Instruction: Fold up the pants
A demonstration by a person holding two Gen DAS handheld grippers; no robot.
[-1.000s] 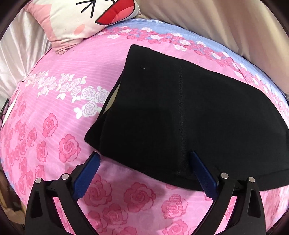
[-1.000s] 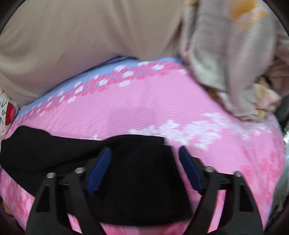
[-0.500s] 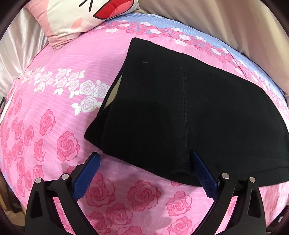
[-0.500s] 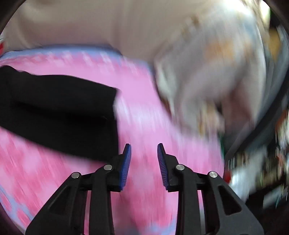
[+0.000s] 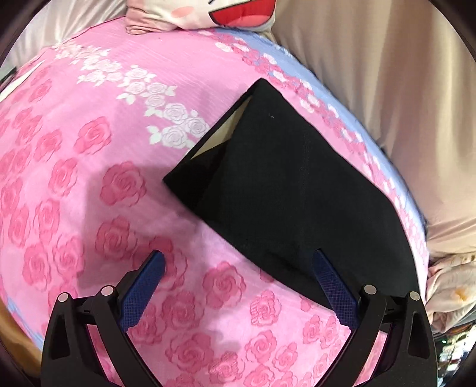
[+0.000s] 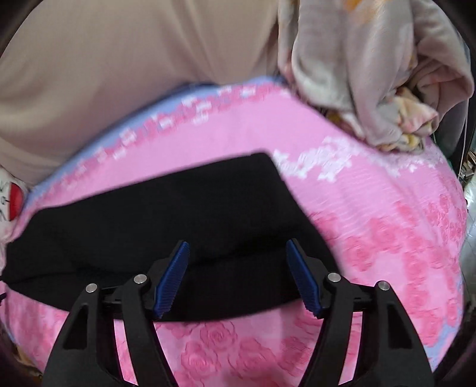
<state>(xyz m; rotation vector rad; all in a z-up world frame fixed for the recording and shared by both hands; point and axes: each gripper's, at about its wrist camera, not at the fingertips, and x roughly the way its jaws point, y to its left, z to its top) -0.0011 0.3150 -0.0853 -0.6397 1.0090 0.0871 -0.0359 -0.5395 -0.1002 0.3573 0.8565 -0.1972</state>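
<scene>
- Bright, even light; a soft shadow falls on the bedspread [image 5: 98,190] at the left wrist frame's centre left.
- Right wrist view is motion-blurred throughout.
- Fisheye bends both frames, with dark vignetted corners.

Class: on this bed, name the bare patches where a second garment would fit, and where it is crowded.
Bare bedspread lies between the black pants and the cartoon pillow, and near the left gripper. Crowded: the crumpled blanket at the pants' far end.
</scene>
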